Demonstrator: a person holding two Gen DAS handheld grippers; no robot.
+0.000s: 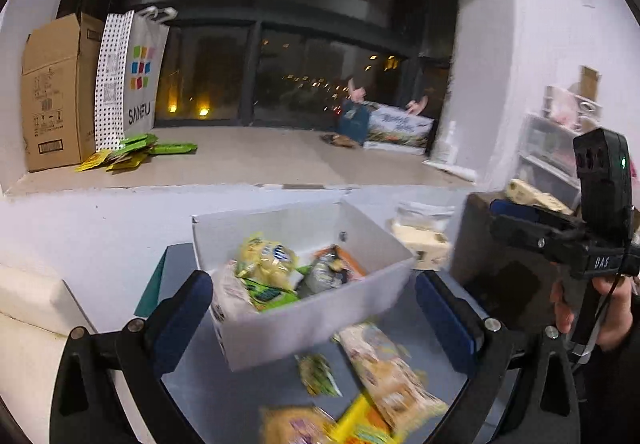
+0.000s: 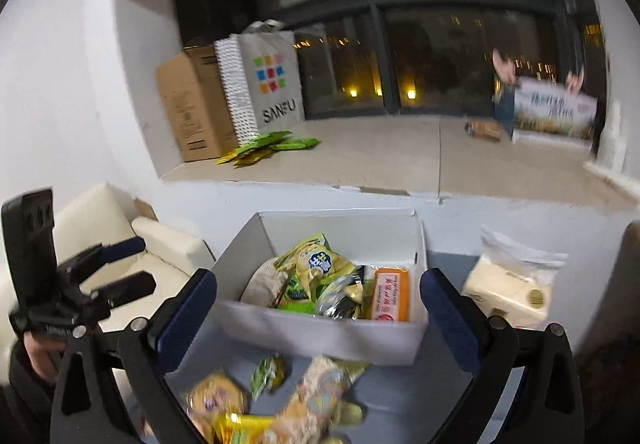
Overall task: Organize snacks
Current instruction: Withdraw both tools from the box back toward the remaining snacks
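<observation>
Hovering | left tool [image 1: 314, 304] wide | right tool [image 2: 318, 310] wide | white box [image 2: 320, 332] between

Both the left tool [image 1: 314, 308] and right tool [image 2: 318, 304] are spread wide, gripping nothing.

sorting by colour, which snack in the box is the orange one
The flat orange packet with red print, lying at the right end of the white box. The other snacks in the box are yellow, green or silvery.
</observation>
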